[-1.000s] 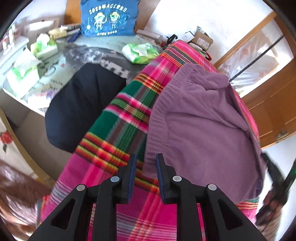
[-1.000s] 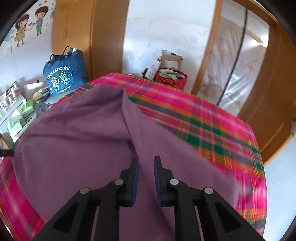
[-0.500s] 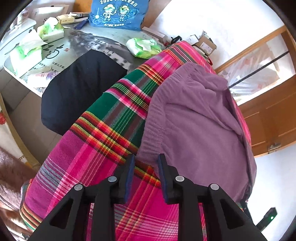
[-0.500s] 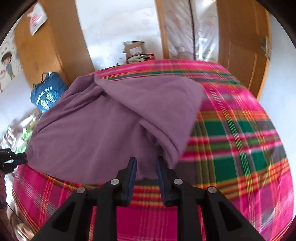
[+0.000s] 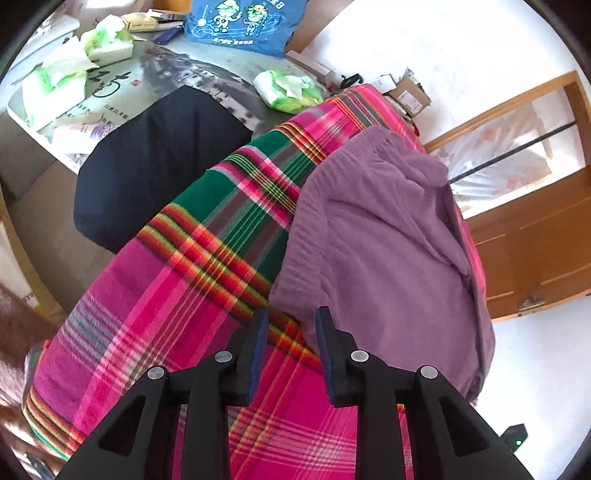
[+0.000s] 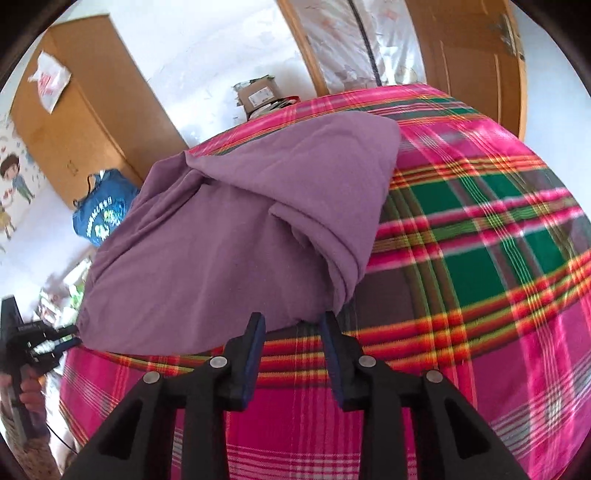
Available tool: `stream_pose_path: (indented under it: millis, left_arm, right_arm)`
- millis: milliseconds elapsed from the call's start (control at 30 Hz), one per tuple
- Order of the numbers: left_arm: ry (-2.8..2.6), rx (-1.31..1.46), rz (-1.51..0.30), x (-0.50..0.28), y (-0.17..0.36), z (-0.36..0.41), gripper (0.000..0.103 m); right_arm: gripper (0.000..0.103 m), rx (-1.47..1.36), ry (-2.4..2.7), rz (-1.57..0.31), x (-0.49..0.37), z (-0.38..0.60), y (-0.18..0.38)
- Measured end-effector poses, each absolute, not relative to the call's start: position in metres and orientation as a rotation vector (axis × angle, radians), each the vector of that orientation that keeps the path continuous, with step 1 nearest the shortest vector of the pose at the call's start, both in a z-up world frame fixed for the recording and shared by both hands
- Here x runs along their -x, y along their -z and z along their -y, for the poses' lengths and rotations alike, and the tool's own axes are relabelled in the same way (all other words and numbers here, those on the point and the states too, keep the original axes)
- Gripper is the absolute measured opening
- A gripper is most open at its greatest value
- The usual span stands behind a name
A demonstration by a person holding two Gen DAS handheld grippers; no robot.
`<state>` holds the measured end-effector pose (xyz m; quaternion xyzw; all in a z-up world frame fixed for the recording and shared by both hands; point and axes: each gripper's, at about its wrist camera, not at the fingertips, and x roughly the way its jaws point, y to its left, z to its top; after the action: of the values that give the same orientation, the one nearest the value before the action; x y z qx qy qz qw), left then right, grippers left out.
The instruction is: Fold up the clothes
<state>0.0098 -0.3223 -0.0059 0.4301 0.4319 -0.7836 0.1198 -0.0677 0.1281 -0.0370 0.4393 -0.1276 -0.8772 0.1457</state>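
Note:
A purple knit garment (image 5: 384,251) lies on a pink, green and orange plaid blanket (image 5: 177,295), with one flap (image 6: 314,177) folded over its body. My left gripper (image 5: 292,328) is open at the garment's near ribbed corner. That corner reaches just between the tips, and the pads do not press on it. My right gripper (image 6: 293,325) points at the opposite front edge (image 6: 295,314) with its jaws opening. The hem lies at the fingertips and is not gripped. In the right wrist view, the left gripper (image 6: 33,343) shows at the left edge, held by a hand (image 6: 29,387).
A black cloth (image 5: 147,166) lies beside the blanket on a table (image 5: 207,70) with tissue packs (image 5: 107,40) and a blue bag (image 5: 240,22). Cardboard boxes (image 6: 258,94) stand by the far wall. A wooden wardrobe (image 6: 85,110) is at the left and a wooden door (image 5: 535,251) at the right.
My right gripper has swung and rolled from above the garment to its near edge, and its jaws have widened. A folded flap now lies on top. The left jaws have widened slightly.

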Motion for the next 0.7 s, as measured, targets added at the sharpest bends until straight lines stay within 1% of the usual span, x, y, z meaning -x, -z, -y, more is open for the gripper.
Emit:
stream_pose_path:
  millis: [167, 233, 267, 300, 333, 500, 567, 667, 700]
  left_arm:
    - [2.300, -1.275, -1.352, -0.015, 0.010, 0.319, 0.027]
    - [2.293, -1.264, -1.450, -0.017, 0.013, 0.319, 0.027]
    - [2.298, -1.260, -1.491, -0.016, 0.014, 0.319, 0.032]
    - [2.301, -1.258, -1.521, -0.014, 0.015, 0.319, 0.040]
    - [2.291, -1.251, -1.530, -0.012, 0.016, 0.319, 0.041]
    - [2.242, -1.205, -1.595, -0.004, 0.019, 0.322, 0.042]
    - [2.242, -1.195, -1.596, 0.000, 0.018, 0.321, 0.042]
    - [2.225, -1.175, -1.609, 0.003, 0.019, 0.322, 0.042]
    - [2.214, -1.169, -1.622, 0.004, 0.019, 0.323, 0.042]
  right_arm:
    - [0.034, -1.265, 2.506, 0.404, 0.071, -0.126, 0.037]
    - [0.034, -1.256, 2.492, 0.421, 0.073, -0.124, 0.037]
    - [0.034, -1.250, 2.483, 0.435, 0.075, -0.123, 0.038]
    - [0.034, -1.243, 2.473, 0.454, 0.077, -0.122, 0.039]
    - [0.034, -1.238, 2.465, 0.475, 0.079, -0.122, 0.039]
    - [0.035, -1.224, 2.391, 0.685, 0.092, -0.131, 0.045]
    - [0.035, -1.223, 2.383, 0.705, 0.095, -0.133, 0.045]
    - [0.034, -1.225, 2.395, 0.670, 0.098, -0.129, 0.044]
    - [0.031, -1.229, 2.399, 0.656, 0.100, -0.127, 0.044]
